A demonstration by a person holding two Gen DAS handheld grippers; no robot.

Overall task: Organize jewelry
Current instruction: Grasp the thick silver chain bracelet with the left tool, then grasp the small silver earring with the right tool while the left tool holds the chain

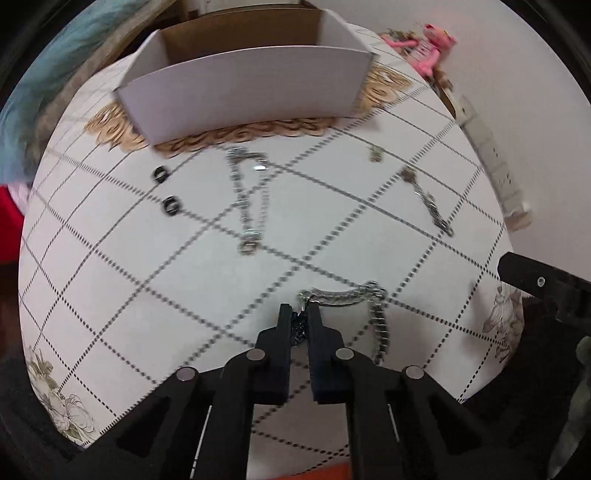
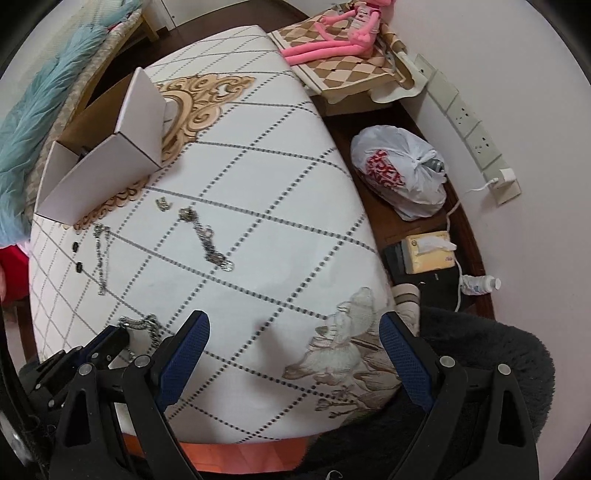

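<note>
Two grippers work over a white table (image 1: 110, 280) with a dotted diamond grid. The left gripper (image 1: 299, 314) has its fingers pressed nearly together, pinching one end of a silver chain (image 1: 347, 295) at the near edge of the table; the rest of that chain curves to the right and trails back down beside the right finger. The right gripper (image 2: 295, 332) is spread wide, with nothing between its blue pads (image 2: 184, 354), and hovers over the table's near right corner.

Counting the loose jewelry still on the table: one long necklace (image 1: 249, 199) folded in a narrow loop near the middle, one shorter chain (image 1: 428, 201) lying at a slant to its right, one small gold-toned piece (image 1: 376, 153) beyond that, and two small dark rings (image 1: 161, 174), one behind the other, on the left. One open white cardboard box (image 1: 243, 88) stands at the far side on a gold scroll pattern.

The right wrist view shows what the left misses: a tied white plastic bag (image 2: 400, 173), a tissue box (image 2: 430, 251) and a small bottle (image 2: 484, 284) on a dark shelf beside the table, and something dark inside the box, too hidden to identify. Both views catch a pink plush toy (image 2: 340, 29) at the far right and a row of wall sockets (image 1: 495, 162).
</note>
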